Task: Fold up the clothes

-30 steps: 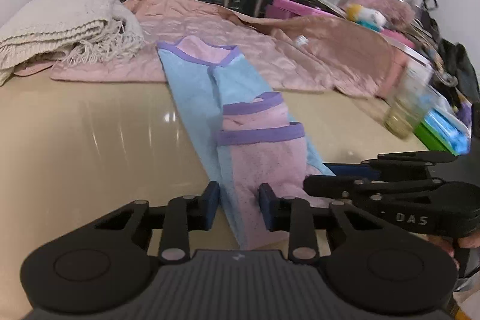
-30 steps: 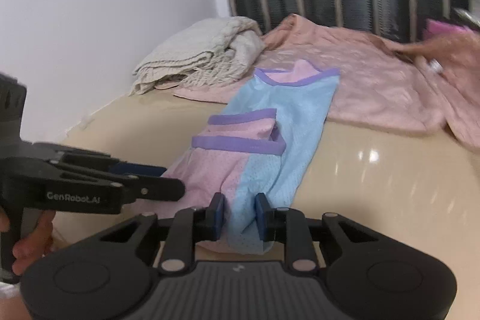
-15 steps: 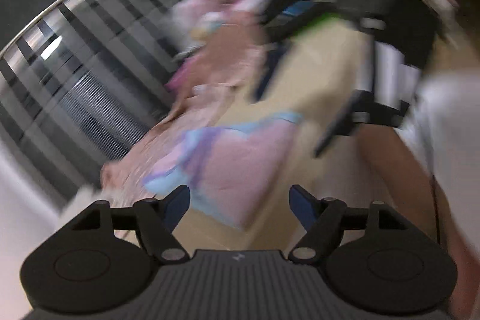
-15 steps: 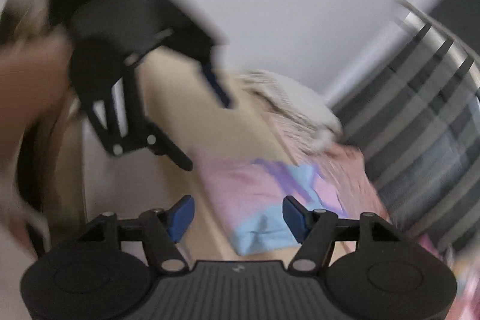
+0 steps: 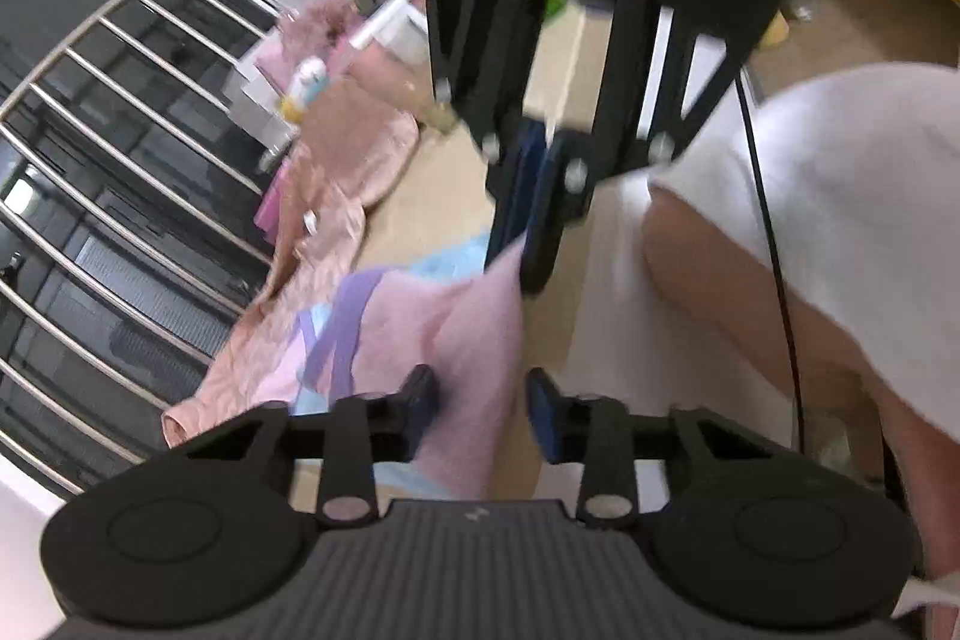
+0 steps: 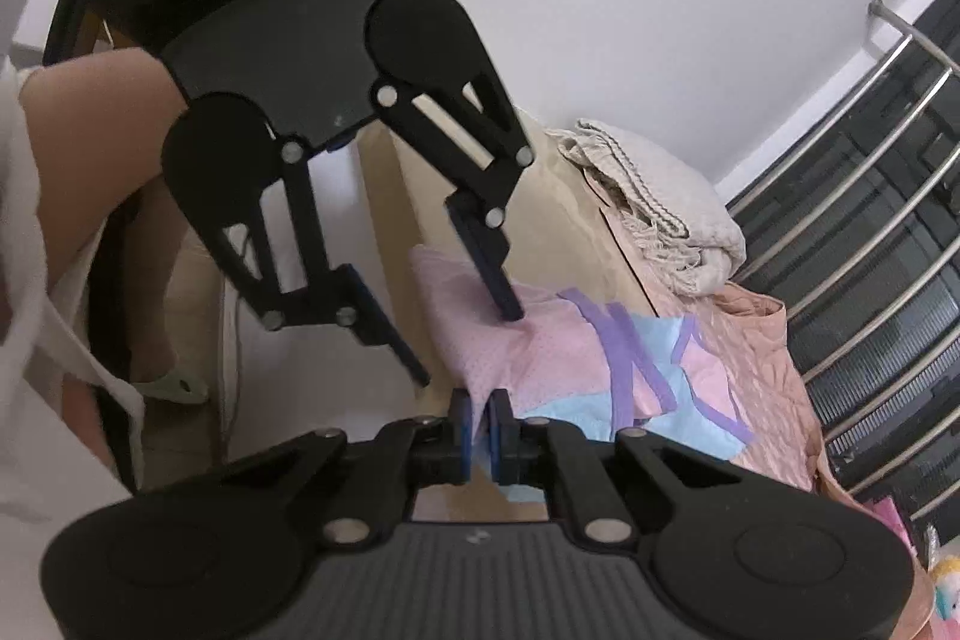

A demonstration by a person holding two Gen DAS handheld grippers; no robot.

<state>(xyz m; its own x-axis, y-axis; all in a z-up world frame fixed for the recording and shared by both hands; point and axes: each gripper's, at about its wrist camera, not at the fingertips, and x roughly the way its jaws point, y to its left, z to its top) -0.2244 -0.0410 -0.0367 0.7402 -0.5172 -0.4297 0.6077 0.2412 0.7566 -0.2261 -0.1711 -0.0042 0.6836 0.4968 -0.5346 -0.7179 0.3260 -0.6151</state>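
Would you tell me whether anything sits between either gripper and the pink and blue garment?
Nothing visible does. The right gripper is shut on the garment's near edge, and the left gripper is closing with its pink fabric already between the jaws.

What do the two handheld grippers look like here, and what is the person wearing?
Both the left gripper and the right gripper are matte black, with ribbed grey bodies, round-ended linkage arms joined by silver pins, and blue pads on the jaws. A thin black cable runs beside a white short sleeve.
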